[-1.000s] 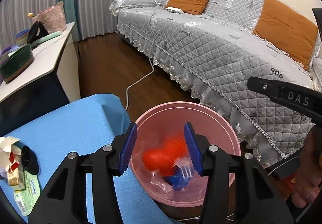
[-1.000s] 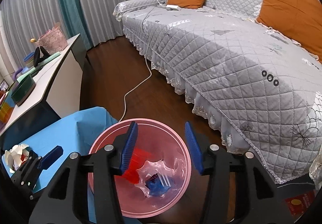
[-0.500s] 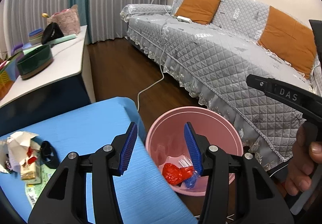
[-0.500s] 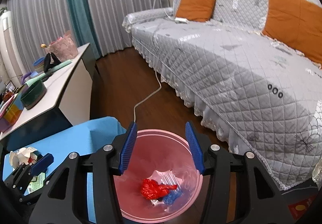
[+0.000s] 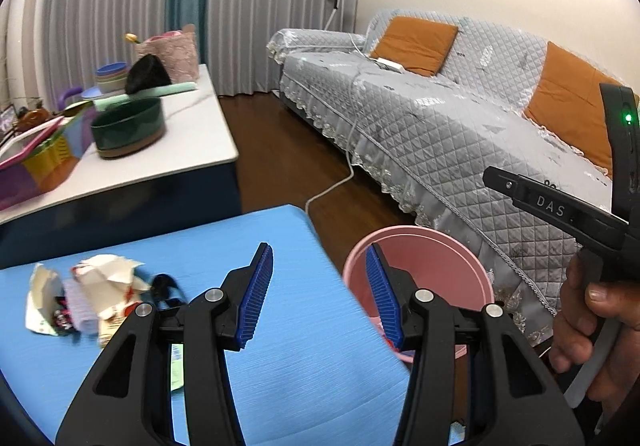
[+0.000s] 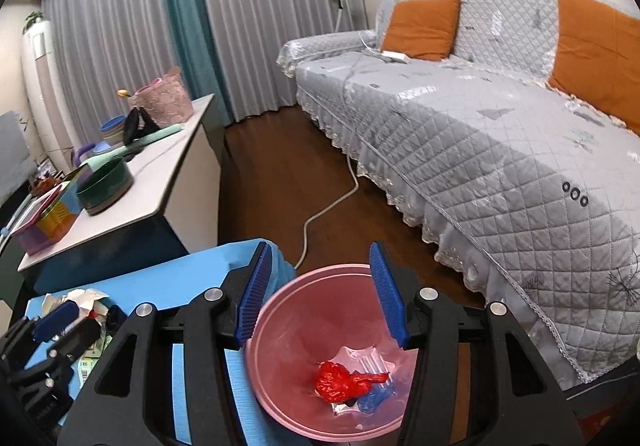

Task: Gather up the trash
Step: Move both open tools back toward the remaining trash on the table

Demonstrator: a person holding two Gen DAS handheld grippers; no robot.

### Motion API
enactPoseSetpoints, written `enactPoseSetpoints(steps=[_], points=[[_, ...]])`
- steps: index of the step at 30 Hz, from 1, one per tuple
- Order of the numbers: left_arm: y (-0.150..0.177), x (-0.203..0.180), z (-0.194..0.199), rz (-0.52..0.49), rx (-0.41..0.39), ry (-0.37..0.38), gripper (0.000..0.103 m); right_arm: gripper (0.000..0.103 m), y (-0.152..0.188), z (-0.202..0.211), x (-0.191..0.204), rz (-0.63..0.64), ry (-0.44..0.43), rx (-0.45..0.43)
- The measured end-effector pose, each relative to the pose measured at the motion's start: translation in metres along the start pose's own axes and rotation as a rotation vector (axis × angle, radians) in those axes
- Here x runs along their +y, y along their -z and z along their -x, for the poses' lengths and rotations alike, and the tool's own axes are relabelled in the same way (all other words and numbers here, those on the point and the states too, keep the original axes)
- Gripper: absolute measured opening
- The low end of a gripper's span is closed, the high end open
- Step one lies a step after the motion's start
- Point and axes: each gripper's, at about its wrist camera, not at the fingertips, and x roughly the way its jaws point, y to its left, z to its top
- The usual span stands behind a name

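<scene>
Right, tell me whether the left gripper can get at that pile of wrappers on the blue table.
Probably yes. The left gripper is empty, jaws apart, and the wrapper pile lies uncovered on the blue table, off to its left; nothing stands between them.

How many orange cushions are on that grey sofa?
2. One orange fabric cushion leans on the backrest of the grey quilted sofa at its far end; the other leans nearer, cut by the picture's edge. More may sit out of view.
</scene>
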Motion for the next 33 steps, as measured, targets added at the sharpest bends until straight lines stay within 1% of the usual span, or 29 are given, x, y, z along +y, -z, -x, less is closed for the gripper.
enactPoseSetpoints(steps=[5,10,13,15,17,22,25,28,30,33], points=[[0.003,0.028,0.02,0.024,-0.018,-0.031,0.048,0.05,0.004,0.007,0.022,0.058,-0.012,-0.018],[0.005,0.057,0.037,0.054,-0.03,-0.062,0.048,0.047,0.009,0.013,0.039,0.094,-0.038,-0.026],[0.008,0.078,0.048,0.082,-0.039,-0.088,0.047,0.04,0.014,0.017,0.05,0.114,-0.075,-0.029],[0.011,0.092,0.056,0.105,-0.046,-0.105,0.046,0.032,0.016,0.019,0.056,0.121,-0.101,-0.029],[0.013,0.106,0.065,0.115,-0.054,-0.123,0.045,0.03,0.019,0.02,0.065,0.132,-0.128,-0.027],[0.018,0.137,0.079,0.135,-0.06,-0.162,0.042,0.028,0.028,0.018,0.088,0.143,-0.194,-0.004],[0.019,0.163,0.087,0.154,-0.071,-0.192,0.039,0.028,0.034,0.015,0.103,0.151,-0.232,0.015],[0.02,0.187,0.096,0.184,-0.088,-0.232,0.038,0.027,0.041,0.013,0.119,0.174,-0.254,0.025],[0.023,0.207,0.1,0.224,-0.098,-0.26,0.037,0.026,0.046,0.011,0.13,0.188,-0.268,0.035],[0.031,0.226,0.102,0.267,-0.103,-0.296,0.036,0.026,0.051,0.006,0.144,0.212,-0.285,0.046]])
